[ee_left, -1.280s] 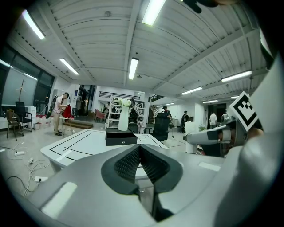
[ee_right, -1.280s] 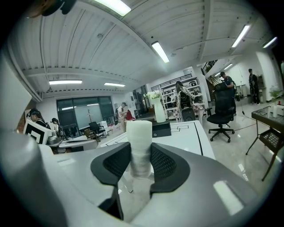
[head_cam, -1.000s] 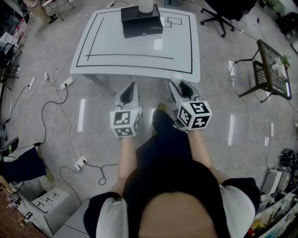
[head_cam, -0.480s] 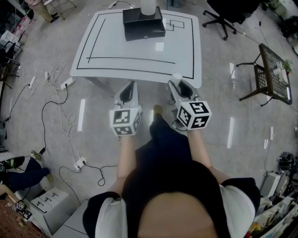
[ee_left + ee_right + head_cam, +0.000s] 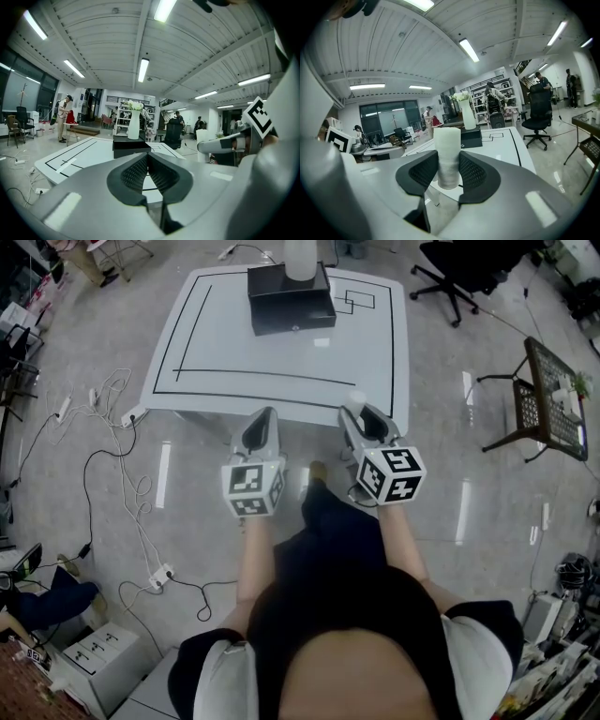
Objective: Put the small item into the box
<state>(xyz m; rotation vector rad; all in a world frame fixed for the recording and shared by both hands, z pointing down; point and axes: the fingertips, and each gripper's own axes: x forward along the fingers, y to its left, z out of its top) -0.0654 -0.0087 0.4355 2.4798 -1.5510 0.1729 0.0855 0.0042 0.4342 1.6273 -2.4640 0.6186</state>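
The person is stepping closer to the counter point(image 5: 281, 357). A moment ago its near edge was lying clear ahead of both tools, and now their tips are reaching that edge. That is putting the box point(image 5: 291, 298) more nearly within reach, though it is sitting at the far side of the counter, well apart from either tool. The drop is not yet under way; I judge this to be the carrying stage.

The right tool point(image 5: 449, 164) is gripping the small item point(image 5: 448, 154), with both ribbed pads pressing on its sides and the item standing upright between them. So the item is sitting in the right tool, just over the near edge of the counter. The left tool point(image 5: 147, 161) is carrying nothing, its jaws meeting with no gap.

The small item is showing as a short white cylinder with a rough, fuzzy surface, perhaps foam or rolled tissue. The box is looking black, low, rectangular and hard-edged. The counter is gleaming white and smooth, with thin black lines marking it. A white vase point(image 5: 300, 257) is rising at the box's far edge.
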